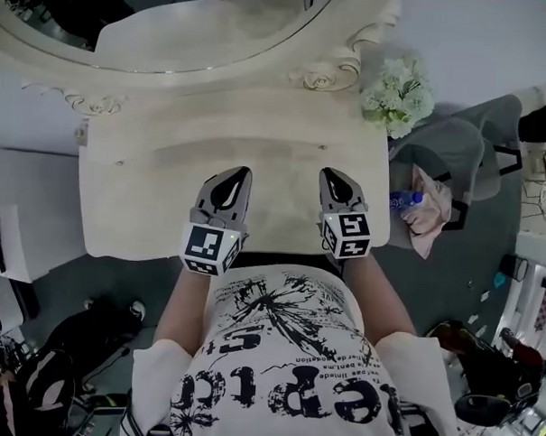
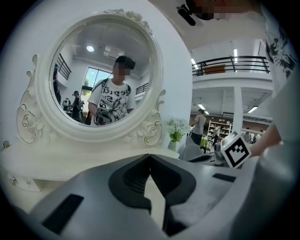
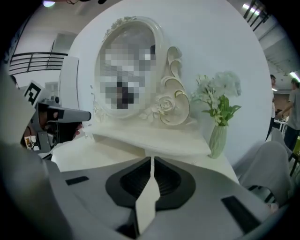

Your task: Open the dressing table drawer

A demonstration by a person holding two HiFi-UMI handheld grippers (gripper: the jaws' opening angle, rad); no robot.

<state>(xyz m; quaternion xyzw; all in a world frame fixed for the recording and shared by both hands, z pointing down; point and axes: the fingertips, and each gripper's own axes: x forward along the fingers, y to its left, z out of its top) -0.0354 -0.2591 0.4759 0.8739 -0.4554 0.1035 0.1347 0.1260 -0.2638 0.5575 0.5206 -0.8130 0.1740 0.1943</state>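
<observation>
The cream dressing table point(image 1: 138, 207) stands in front of me, and its oval mirror point(image 1: 200, 24) rises at the back. The head view shows none of the front drawer face, which lies under the tabletop's near edge. Small knobs point(image 1: 119, 162) sit on the raised back tier. My left gripper point(image 1: 236, 177) hovers over the front middle of the tabletop, jaws shut and empty. My right gripper point(image 1: 333, 176) is beside it to the right, also shut with nothing held. In the left gripper view the left gripper point(image 2: 150, 156) faces the mirror point(image 2: 101, 75). The right gripper point(image 3: 152, 159) points at the tabletop point(image 3: 108, 154).
A vase of white flowers point(image 1: 400, 93) stands on the table's back right corner. A grey chair point(image 1: 456, 153) with a pink cloth and a bottle on it is to the right of the table. Bags and gear point(image 1: 78, 349) lie on the floor at lower left.
</observation>
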